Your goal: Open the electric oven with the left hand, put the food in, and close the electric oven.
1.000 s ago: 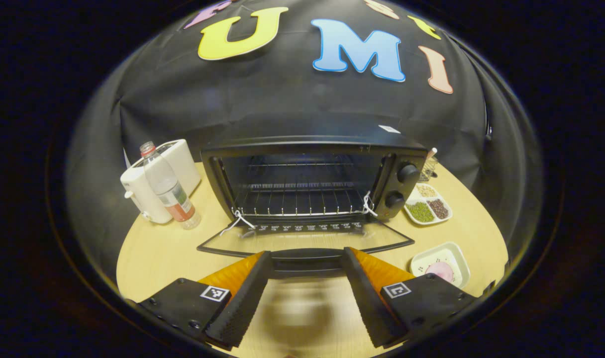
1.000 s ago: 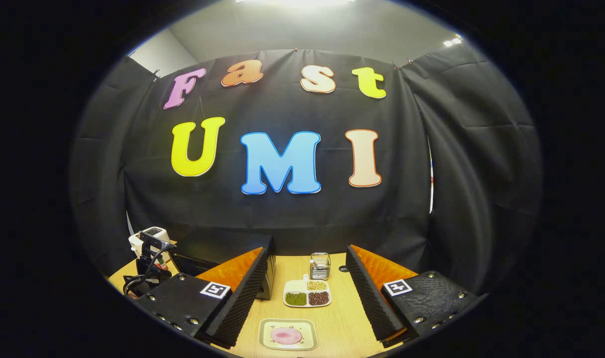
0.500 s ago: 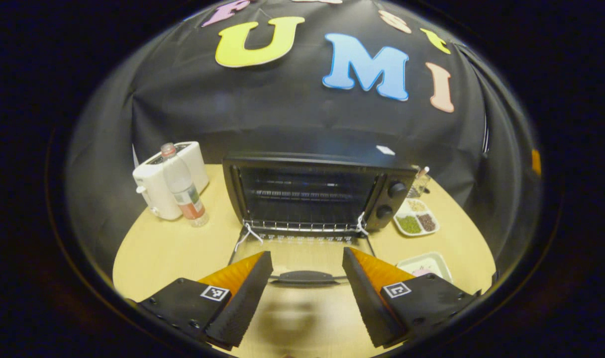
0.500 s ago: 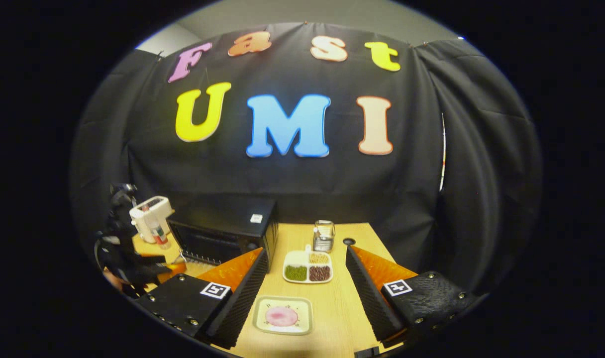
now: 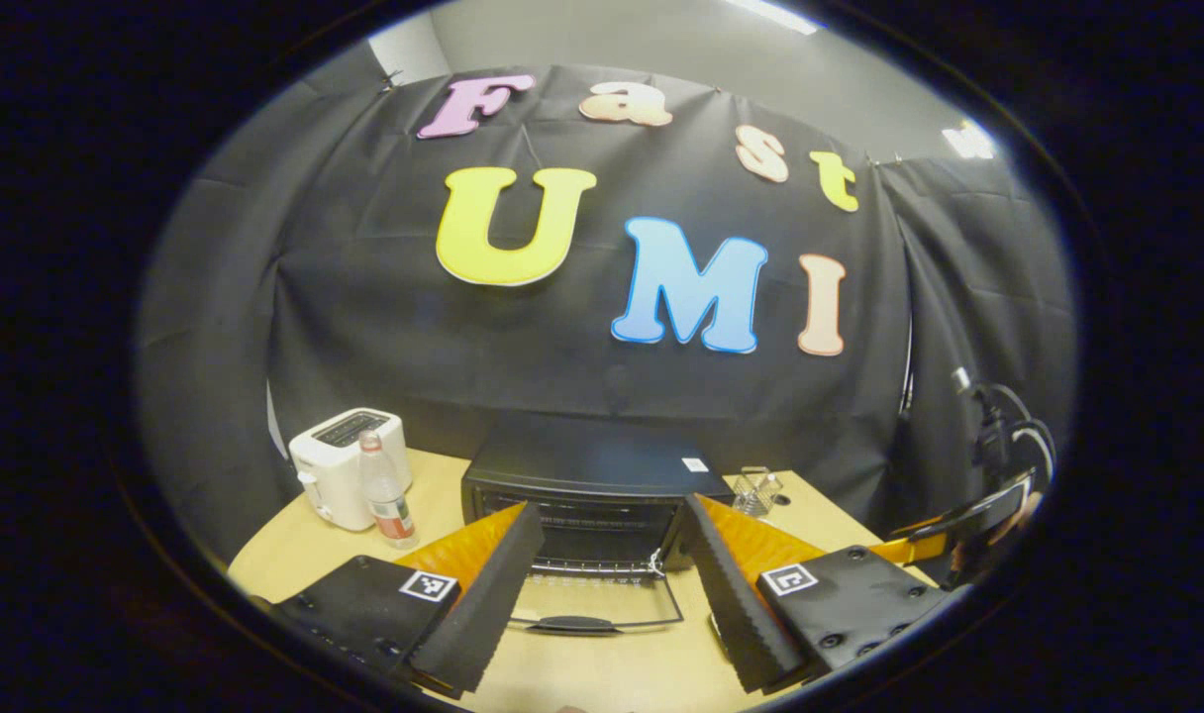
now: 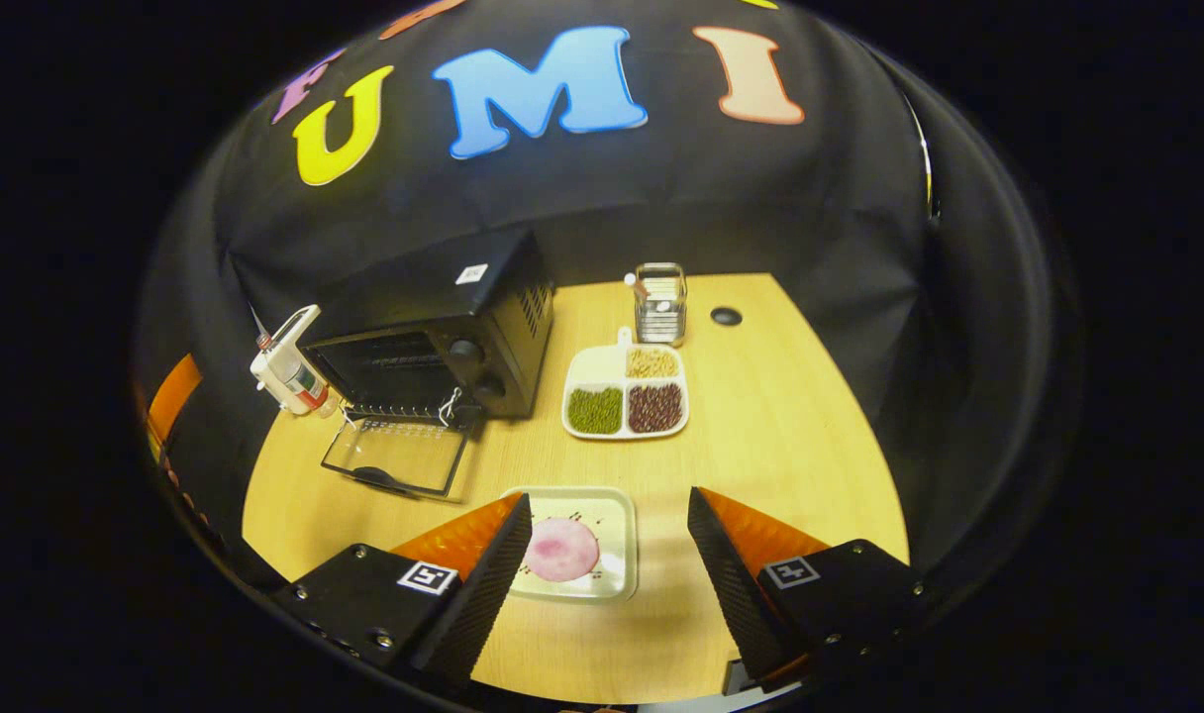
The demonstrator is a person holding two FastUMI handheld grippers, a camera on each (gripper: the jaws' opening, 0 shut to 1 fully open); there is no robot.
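Observation:
The black electric oven (image 6: 434,317) stands at the back left of the wooden table, its glass door (image 6: 396,456) folded down flat and its wire rack showing. A pink round piece of food (image 6: 560,549) lies on a small pale square plate (image 6: 617,555) near the table's front. My right gripper (image 6: 607,584) hangs open just above that plate, the food close to its left finger. In the left gripper view the oven (image 5: 587,495) sits ahead with the door handle (image 5: 572,624) low between the fingers; my left gripper (image 5: 612,609) is open, holding nothing, drawn back from the door.
A divided tray of green, brown and tan beans (image 6: 624,394) lies right of the oven, with a small wire holder (image 6: 659,300) behind it. A white toaster (image 5: 348,465) and a plastic bottle (image 5: 382,492) stand left of the oven. The other gripper and a hand (image 5: 988,495) show at far right.
My left gripper has pulled back and tilted up from the open door. My right gripper has tipped downward and come closer over the plate with the pink food.

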